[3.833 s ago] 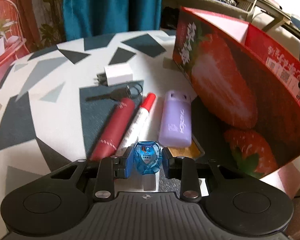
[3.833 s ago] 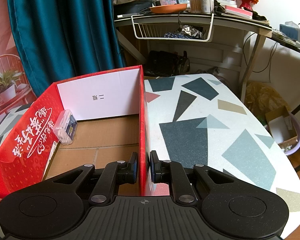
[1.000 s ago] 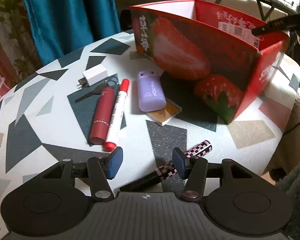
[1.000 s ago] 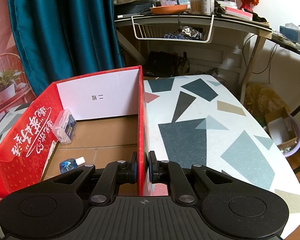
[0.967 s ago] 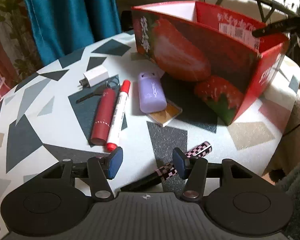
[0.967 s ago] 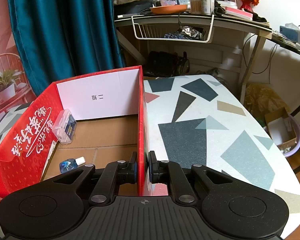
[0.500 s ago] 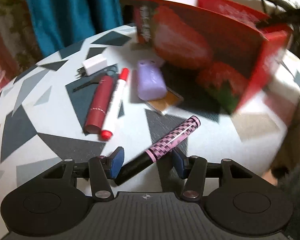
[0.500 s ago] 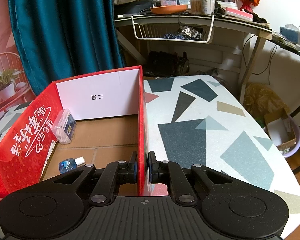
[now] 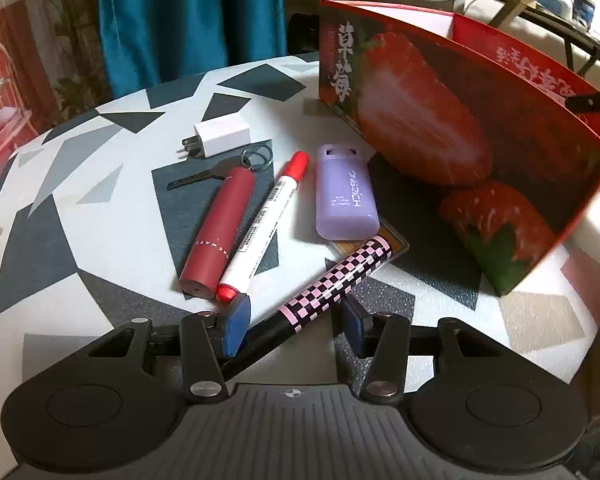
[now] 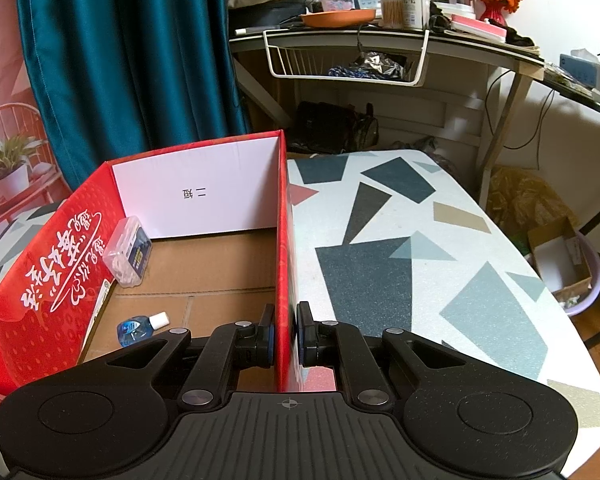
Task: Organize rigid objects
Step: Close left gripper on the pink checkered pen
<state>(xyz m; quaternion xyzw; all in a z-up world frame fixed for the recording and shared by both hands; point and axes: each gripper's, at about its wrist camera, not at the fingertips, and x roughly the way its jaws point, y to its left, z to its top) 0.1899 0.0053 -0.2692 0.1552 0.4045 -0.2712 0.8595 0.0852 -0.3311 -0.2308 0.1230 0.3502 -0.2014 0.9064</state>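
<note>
Pink-and-black checks cover the pen [image 9: 332, 278] that lies slantwise between the spread fingers of the left claw [image 9: 296, 322]; its dark end passes close by the left blue pad [image 9: 236, 322], the other pad stands clear of it, and I cannot tell whether the pen rests on the worktop [image 9: 100, 248] or is lifted. Its far tip reaches over a flat amber case [image 9: 392, 242], on which the lilac box [image 9: 346, 198] partly sits. Beside these, toward the worktop's left side, lie a red-capped white marker [image 9: 266, 226] and a dark red tube [image 9: 220, 230], side by side and touching near their lower ends. Beyond them sit a key on a ring [image 9: 220, 172] and a white charger plug [image 9: 220, 138].

A red strawberry-printed box [image 9: 440, 128] stands at the worktop's right side. The right claw [image 10: 286, 338] is clamped on that box's right wall [image 10: 284, 264], one pad inside and one outside. On the box's cardboard floor lie a small blue bottle with a white cap [image 10: 138, 328] near the left wall and a clear plastic case [image 10: 128, 250] leaning against that same wall, farther back.
</note>
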